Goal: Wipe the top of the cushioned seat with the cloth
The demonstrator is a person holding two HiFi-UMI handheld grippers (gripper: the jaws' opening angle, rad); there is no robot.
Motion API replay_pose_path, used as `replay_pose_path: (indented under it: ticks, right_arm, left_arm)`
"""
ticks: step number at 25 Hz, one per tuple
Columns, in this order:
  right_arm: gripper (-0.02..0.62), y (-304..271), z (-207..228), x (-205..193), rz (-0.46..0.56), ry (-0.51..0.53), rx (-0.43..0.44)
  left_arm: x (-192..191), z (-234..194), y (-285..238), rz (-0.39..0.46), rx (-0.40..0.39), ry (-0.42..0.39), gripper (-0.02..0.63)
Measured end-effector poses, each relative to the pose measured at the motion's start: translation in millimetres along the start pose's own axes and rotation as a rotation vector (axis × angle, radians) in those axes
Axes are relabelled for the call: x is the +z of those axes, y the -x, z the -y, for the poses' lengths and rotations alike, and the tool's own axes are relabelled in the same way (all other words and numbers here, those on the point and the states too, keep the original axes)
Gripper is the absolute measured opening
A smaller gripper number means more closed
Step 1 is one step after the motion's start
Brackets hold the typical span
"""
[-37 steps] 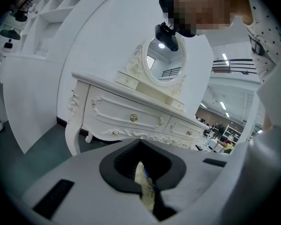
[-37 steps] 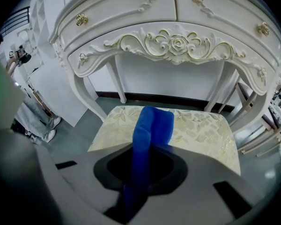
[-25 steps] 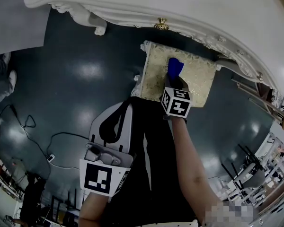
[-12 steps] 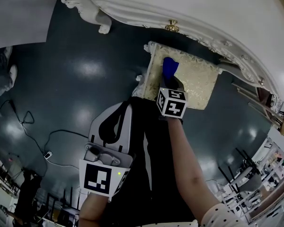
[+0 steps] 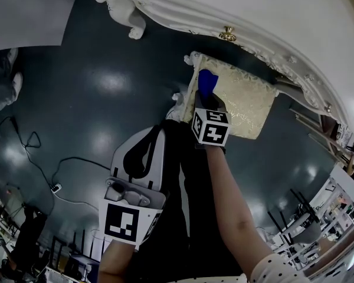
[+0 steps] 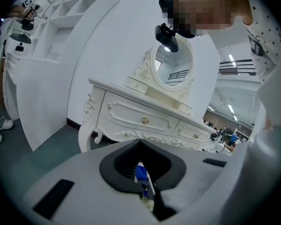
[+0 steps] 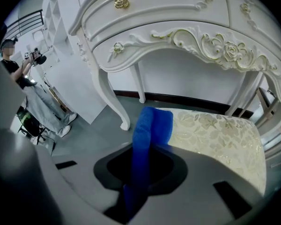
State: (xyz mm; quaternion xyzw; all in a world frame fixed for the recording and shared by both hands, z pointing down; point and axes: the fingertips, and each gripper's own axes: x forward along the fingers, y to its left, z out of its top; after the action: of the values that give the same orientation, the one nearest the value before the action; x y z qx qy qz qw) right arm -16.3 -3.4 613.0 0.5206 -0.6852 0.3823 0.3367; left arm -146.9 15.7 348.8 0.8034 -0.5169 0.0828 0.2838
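The jaws of the right gripper are pressing shut on the blue cloth. The cloth is running up between them and draping over the left edge of the cushioned seat, close to the corner nearest the white dressing table. The seat is standing on the dark floor, partly under that table. The left gripper is hanging low by the person's waist, its jaws closed together and gripping nothing.

No legible text, label or number appears
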Motion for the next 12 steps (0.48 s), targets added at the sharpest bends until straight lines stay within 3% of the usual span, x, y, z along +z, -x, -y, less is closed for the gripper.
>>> replay_pose_path:
  ticks: [7, 12]
  right_arm:
    - [0.063, -14.0, -36.7, -4.9, -0.044, 0.045, 0.085]
    - [0.063, -20.3, -45.1, -10.2, -0.063, 0.034, 0.094]
  left_arm:
    - [1.1, -2.5, 3.7, 0.006, 0.014, 0.004, 0.009]
    - [2.5, -7.6, 9.0, 0.015, 0.033, 0.004, 0.009]
